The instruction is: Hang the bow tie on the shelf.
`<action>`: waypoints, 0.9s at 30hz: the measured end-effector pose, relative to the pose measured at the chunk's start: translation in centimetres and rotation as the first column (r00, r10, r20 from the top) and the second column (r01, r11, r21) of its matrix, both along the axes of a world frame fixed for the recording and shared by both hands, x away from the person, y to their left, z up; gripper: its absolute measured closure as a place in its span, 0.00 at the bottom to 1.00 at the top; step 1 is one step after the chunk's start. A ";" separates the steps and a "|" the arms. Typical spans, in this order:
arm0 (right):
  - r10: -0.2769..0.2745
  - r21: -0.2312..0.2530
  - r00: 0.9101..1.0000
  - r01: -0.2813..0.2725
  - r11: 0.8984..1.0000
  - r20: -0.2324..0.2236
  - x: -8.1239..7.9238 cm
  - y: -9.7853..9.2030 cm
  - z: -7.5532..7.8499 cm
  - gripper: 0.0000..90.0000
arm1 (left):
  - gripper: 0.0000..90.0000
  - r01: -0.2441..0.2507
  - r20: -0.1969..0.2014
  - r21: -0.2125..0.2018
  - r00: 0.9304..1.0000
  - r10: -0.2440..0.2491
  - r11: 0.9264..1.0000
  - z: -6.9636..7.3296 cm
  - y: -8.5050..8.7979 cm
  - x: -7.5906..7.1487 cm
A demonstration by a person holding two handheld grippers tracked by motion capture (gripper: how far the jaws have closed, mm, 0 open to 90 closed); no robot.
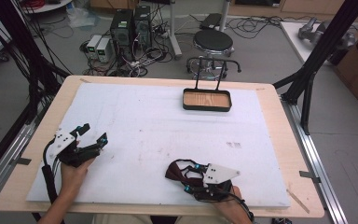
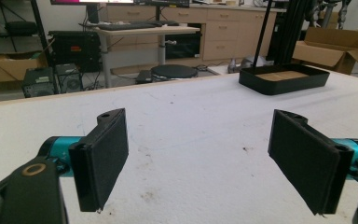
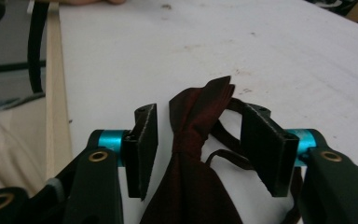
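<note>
My right gripper straddles the dark red bow tie on the white mat, jaws half apart, its knot between my pads but not visibly pinched. My left gripper hovers well off to the tie's side, jaws wide, holding nothing. Far beyond both fingertips sits the black tray.

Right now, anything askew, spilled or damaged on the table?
Nothing spilled or broken. The dark red bow tie lies rumpled near the table's front edge, its strap looped loosely beside it, between the right gripper pads with gaps either side. The white mat shows small scuff marks. The black tray sits square at the far side.
</note>
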State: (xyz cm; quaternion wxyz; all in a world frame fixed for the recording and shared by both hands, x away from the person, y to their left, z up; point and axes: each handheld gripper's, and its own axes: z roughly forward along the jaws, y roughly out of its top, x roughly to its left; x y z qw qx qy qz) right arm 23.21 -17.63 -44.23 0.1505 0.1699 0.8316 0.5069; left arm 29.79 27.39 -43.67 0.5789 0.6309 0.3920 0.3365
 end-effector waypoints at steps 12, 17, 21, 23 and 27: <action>0.037 -0.157 0.999 -0.036 0.987 0.005 -0.3 1.8 -0.3 0.68 | 0.23 0.005 -0.005 0.004 1.000 -0.005 1.000 0.0 0.0 -0.1; 0.022 -0.184 1.000 -0.022 0.983 -0.005 -0.1 2.0 -0.4 0.73 | 0.23 0.002 -0.006 0.001 1.000 -0.002 1.000 0.0 0.0 0.0; 0.012 -0.188 1.000 -0.014 0.982 -0.008 -0.1 2.0 -0.4 0.79 | 0.23 0.007 -0.005 0.008 1.000 -0.007 1.000 0.0 -0.1 -0.1; 0.011 -0.195 1.000 -0.013 0.981 -0.008 -0.1 2.1 -0.4 0.81 | 0.23 0.006 -0.006 0.005 1.000 -0.006 1.000 0.0 0.0 -0.1; 0.000 -0.197 1.000 -0.002 0.980 -0.008 -0.1 2.1 -0.4 0.83 | 0.23 0.005 -0.006 0.004 1.000 -0.005 1.000 0.0 -0.1 0.0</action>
